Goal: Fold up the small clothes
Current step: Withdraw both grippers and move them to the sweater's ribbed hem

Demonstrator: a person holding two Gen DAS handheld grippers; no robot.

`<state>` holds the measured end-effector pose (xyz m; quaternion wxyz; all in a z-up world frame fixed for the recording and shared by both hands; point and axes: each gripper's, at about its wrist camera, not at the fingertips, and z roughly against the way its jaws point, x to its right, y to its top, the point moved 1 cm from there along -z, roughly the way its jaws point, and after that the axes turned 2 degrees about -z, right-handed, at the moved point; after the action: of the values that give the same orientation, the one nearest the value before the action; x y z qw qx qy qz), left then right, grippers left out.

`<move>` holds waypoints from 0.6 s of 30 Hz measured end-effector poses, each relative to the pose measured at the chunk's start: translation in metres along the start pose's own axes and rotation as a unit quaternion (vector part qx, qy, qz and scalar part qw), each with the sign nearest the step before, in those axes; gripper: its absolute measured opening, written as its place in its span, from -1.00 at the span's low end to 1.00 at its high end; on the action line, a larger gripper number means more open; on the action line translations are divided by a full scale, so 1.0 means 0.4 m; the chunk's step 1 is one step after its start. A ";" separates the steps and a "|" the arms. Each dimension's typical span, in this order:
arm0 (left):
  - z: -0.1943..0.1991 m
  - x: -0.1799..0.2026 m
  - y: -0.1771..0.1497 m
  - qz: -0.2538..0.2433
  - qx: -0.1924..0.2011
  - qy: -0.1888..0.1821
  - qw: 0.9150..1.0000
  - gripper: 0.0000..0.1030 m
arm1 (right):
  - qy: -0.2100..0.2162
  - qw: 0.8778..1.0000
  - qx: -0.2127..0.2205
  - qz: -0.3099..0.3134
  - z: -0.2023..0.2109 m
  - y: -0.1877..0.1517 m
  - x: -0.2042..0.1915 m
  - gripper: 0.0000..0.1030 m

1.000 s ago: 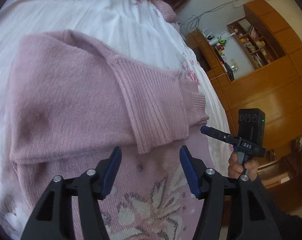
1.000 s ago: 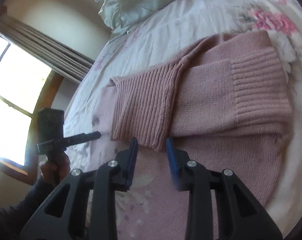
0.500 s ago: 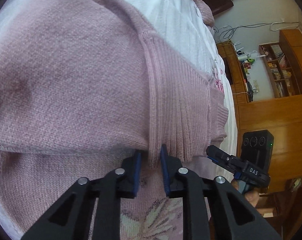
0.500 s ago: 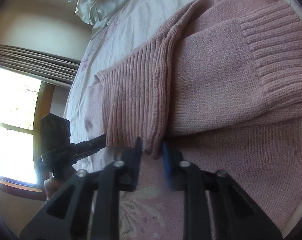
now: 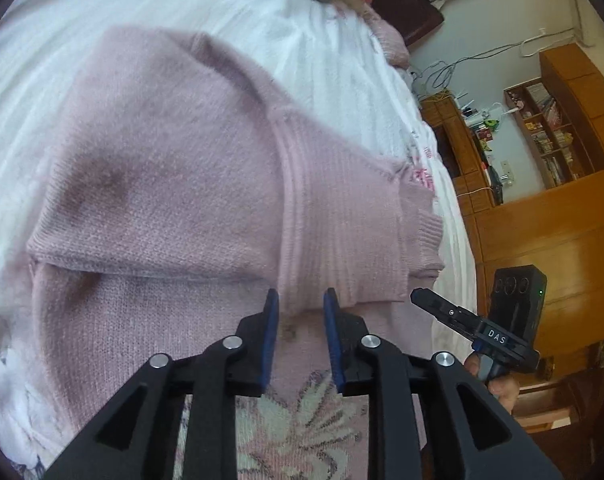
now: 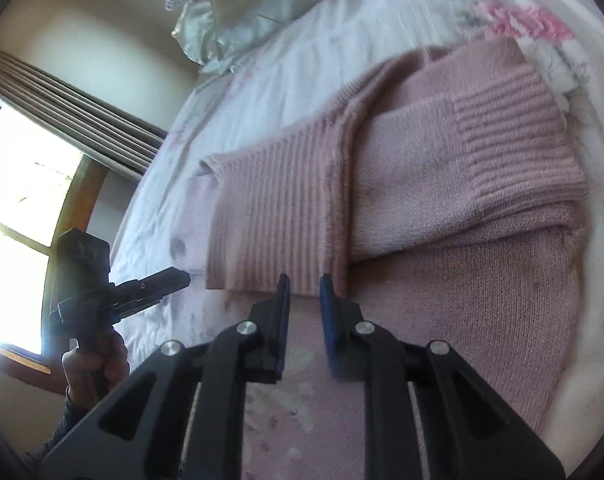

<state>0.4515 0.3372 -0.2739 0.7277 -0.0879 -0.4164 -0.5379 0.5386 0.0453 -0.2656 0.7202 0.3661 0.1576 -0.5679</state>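
A pink knit sweater lies folded on the bed, a sleeve across it with its ribbed cuff at the right. A pale flower pattern shows on the layer under my fingers. My left gripper is shut on the near edge of the ribbed hem. The right gripper pinches the same ribbed hem further along. Each gripper appears in the other's view: the right gripper beside the hem's corner, the left gripper at the hem's left end.
White floral bedding surrounds the sweater, with a pale satin pillow at the head. Wooden cabinets and shelves stand beyond the bed's right edge. A bright window with curtains is on the other side. A hand holds the left gripper.
Both grippers moved in and shut on the ribbed hem, the left from wide open. Since half a second ago both have drawn back with the hem held, so more of the sweater shows.
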 end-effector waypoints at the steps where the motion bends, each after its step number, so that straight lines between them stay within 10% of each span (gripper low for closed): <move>1: 0.009 0.014 0.004 -0.004 0.015 -0.033 0.999 -0.44 | 0.014 1.000 0.007 0.000 0.003 0.002 -0.010 -0.69; 4: -0.040 0.021 0.025 0.013 0.013 -0.079 0.997 0.19 | 0.018 1.000 -0.014 -0.019 -0.059 0.013 -0.005 -0.62; 9: -0.133 -0.050 0.010 0.075 -0.041 -0.046 0.995 0.13 | -0.008 0.997 -0.032 -0.065 -0.098 -0.012 0.060 -0.55; 12: -0.045 -0.033 -0.042 0.067 -0.031 -0.049 0.996 0.79 | 0.039 0.997 -0.009 -0.064 0.020 -0.066 0.043 -0.16; 18: 0.262 -0.066 -0.297 0.064 0.011 -0.068 0.996 0.92 | 0.071 0.996 0.006 -0.060 0.295 -0.352 0.071 0.18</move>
<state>0.2940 0.3682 -0.2636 0.7316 -0.1427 -0.4637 -0.4789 0.3934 -0.0702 -0.2525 0.6696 0.3993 0.2269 -0.5838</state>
